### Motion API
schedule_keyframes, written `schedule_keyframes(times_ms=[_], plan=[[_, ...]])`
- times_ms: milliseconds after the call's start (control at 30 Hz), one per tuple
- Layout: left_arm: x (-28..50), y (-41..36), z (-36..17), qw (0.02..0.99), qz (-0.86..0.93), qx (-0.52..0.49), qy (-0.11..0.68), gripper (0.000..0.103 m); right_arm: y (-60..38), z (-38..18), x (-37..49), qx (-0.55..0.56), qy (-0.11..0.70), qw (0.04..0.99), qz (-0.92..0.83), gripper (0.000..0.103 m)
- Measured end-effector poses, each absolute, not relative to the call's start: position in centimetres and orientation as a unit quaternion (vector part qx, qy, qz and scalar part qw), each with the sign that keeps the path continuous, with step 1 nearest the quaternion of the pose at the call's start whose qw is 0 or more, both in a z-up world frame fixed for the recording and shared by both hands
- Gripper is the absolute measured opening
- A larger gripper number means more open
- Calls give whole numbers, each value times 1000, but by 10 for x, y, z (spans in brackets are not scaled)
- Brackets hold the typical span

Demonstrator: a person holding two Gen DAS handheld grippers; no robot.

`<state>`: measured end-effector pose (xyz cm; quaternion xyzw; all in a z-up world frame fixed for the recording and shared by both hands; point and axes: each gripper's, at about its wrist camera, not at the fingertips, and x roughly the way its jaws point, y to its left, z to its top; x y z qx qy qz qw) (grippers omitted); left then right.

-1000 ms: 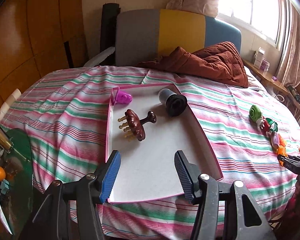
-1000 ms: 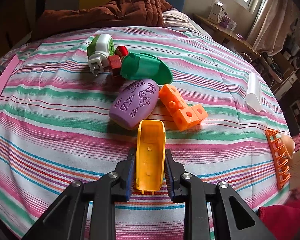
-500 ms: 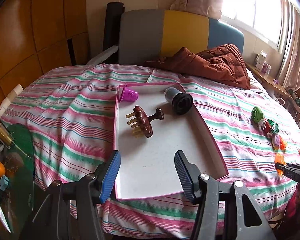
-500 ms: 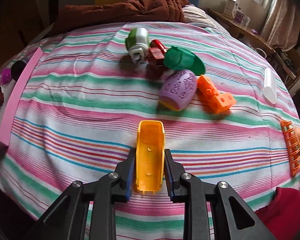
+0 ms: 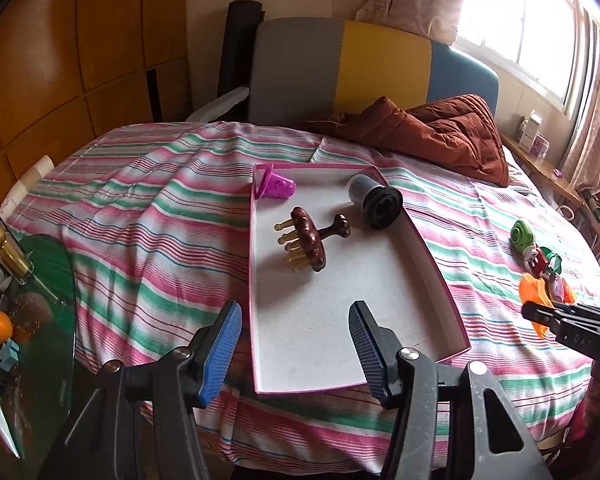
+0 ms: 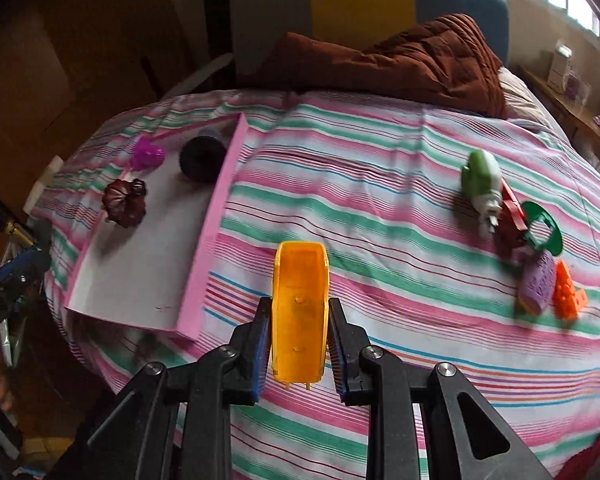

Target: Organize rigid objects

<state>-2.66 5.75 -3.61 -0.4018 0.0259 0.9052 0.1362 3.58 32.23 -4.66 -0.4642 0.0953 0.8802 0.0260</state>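
My right gripper (image 6: 299,320) is shut on an orange plastic scoop-shaped piece (image 6: 299,312), held above the striped bedspread just right of the pink-rimmed white tray (image 6: 210,232). In the left wrist view the same gripper (image 5: 540,314) enters from the right edge with the orange piece (image 5: 534,294). My left gripper (image 5: 296,344) hangs open and empty over the tray's near end (image 5: 340,320). On the tray lie a brown scalp massager (image 5: 308,240), a black cylinder (image 5: 376,200) and a magenta piece (image 5: 278,188).
A cluster of toys lies on the bed at right: green-white plug (image 6: 482,178), red piece (image 6: 512,216), green ring (image 6: 542,232), purple egg (image 6: 538,286), orange block (image 6: 568,296). A brown quilt (image 5: 440,132) lies at the headboard. A glass side table (image 5: 32,300) stands at left.
My right gripper has swung left with the orange piece, away from the toy cluster and toward the tray, which has come into its view. The left gripper has drifted slightly, jaws unchanged.
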Motion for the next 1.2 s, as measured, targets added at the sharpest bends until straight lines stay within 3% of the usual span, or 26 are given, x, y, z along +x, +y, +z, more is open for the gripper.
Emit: schedule_keyframes(times_ms=[400,1200], plan=[[-29,39,-37,123,906,-405,14,57,248,-33,-22,-455,71,-49,886,26],[-37,21,-41,105,905,-412,4,57,225,-72,-80,-494,44,-7,869,27]])
